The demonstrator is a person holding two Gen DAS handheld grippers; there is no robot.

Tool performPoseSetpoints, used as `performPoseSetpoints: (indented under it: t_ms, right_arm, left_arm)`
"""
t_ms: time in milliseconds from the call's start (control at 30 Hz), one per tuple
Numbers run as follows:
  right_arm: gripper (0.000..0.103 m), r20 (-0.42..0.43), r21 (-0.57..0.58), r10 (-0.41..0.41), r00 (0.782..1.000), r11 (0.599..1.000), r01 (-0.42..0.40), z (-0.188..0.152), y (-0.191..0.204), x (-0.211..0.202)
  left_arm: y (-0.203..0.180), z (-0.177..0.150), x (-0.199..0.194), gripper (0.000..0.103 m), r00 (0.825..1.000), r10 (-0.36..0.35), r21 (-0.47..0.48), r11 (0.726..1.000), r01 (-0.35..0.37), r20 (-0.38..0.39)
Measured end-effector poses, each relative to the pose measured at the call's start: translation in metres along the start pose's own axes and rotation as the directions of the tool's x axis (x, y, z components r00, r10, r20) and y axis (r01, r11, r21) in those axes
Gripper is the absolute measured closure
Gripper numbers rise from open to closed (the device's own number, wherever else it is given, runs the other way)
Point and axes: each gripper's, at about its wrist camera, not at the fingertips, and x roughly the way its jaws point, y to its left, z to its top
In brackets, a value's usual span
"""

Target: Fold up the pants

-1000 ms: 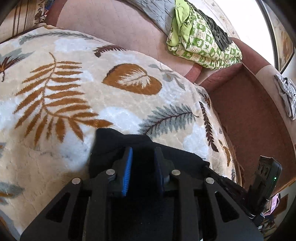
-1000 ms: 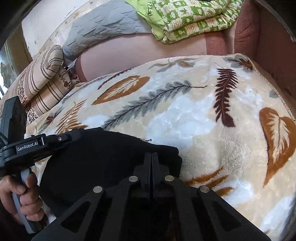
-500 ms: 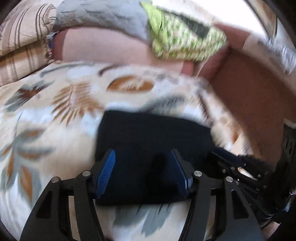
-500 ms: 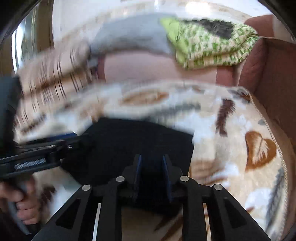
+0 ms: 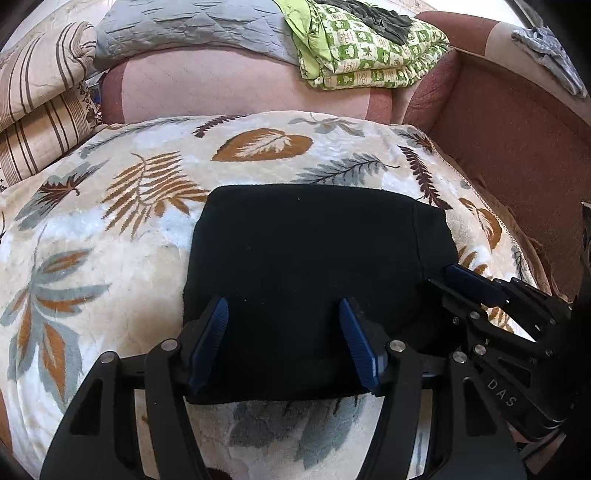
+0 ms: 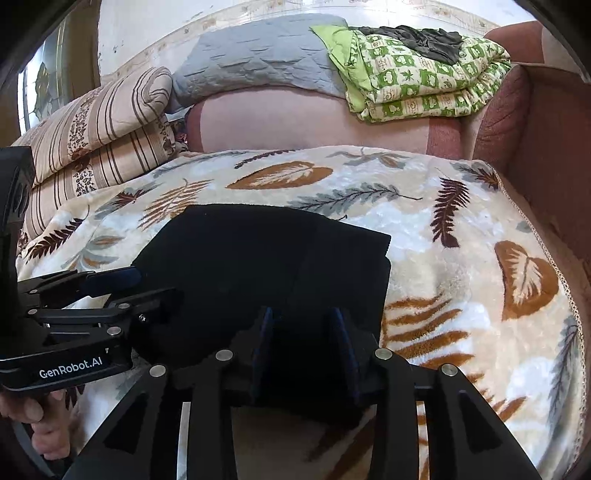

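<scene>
The black pants [image 5: 306, 266] lie folded into a flat rectangle on the leaf-patterned blanket [image 5: 110, 229]; they also show in the right wrist view [image 6: 266, 266]. My left gripper [image 5: 284, 314] is open and empty, held above the near edge of the fold. My right gripper [image 6: 301, 319] is open and empty over the near right part of the fold; it shows in the left wrist view [image 5: 472, 284] beside the pants' right edge. The left gripper shows at the left of the right wrist view [image 6: 110, 280].
The blanket [image 6: 461, 288] covers a couch seat. Striped pillows [image 5: 40, 96], a grey quilt [image 5: 192, 29] and a folded green checked blanket [image 5: 365, 48] lie along the back. The brown couch arm [image 5: 517, 140] rises at the right with a grey cloth [image 5: 550, 48] on it.
Both grippers have opened, let go of the pants and pulled back toward me. The pants now lie flat as a folded rectangle.
</scene>
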Motion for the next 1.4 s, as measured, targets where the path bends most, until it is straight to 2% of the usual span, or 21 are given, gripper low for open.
performPoseSetpoints:
  t_ms: [133,267,433,500,633,833,867,1000,1400]
  right_arm:
    - [0.067,0.007,-0.006,-0.007,1.000,1.000,0.007,-0.001,0.001,0.001]
    - [0.066,0.014,-0.007,-0.004,1.000,1.000,0.004,-0.001,0.002,0.000]
    - [0.065,0.028,-0.004,0.007,1.000,1.000,-0.006,-0.002,0.001,-0.002]
    - [0.065,0.030,-0.008,0.003,1.000,1.000,-0.002,-0.002,0.002,-0.003]
    - [0.065,0.028,0.005,0.017,0.999,1.000,-0.017,-0.002,-0.001,-0.002]
    - [0.064,0.024,0.041,0.053,0.998,0.998,-0.054,-0.003,-0.008,-0.001]
    - [0.063,0.025,0.028,0.039,0.999,0.999,-0.040,-0.003,-0.005,-0.001]
    - [0.063,0.027,-0.033,-0.026,0.999,0.999,0.027,-0.003,0.008,0.000]
    - [0.062,0.036,-0.034,-0.030,0.999,0.999,0.031,-0.004,0.006,-0.002]
  left_arm:
    - [-0.001,-0.001,0.000,0.039,1.000,-0.005,0.001,1.000,0.005,0.002]
    - [-0.003,-0.001,0.000,0.028,1.000,-0.027,0.005,1.000,0.027,0.003]
    - [-0.005,-0.002,0.000,0.022,0.999,-0.037,0.011,0.999,0.037,0.005]
    - [-0.006,-0.001,0.001,0.016,0.999,-0.053,0.011,0.999,0.052,0.005]
    - [-0.005,-0.001,0.002,0.015,0.998,-0.061,0.001,0.998,0.061,0.002]
    - [-0.002,0.003,0.005,0.006,0.994,-0.113,-0.043,0.993,0.113,-0.006]
    - [0.000,0.004,0.004,0.000,0.988,-0.155,-0.068,0.986,0.155,0.010]
    - [0.003,0.003,0.004,0.000,0.988,-0.148,-0.147,0.977,0.154,0.050]
    - [-0.005,0.002,0.002,0.000,0.992,-0.119,-0.062,0.991,0.121,0.047]
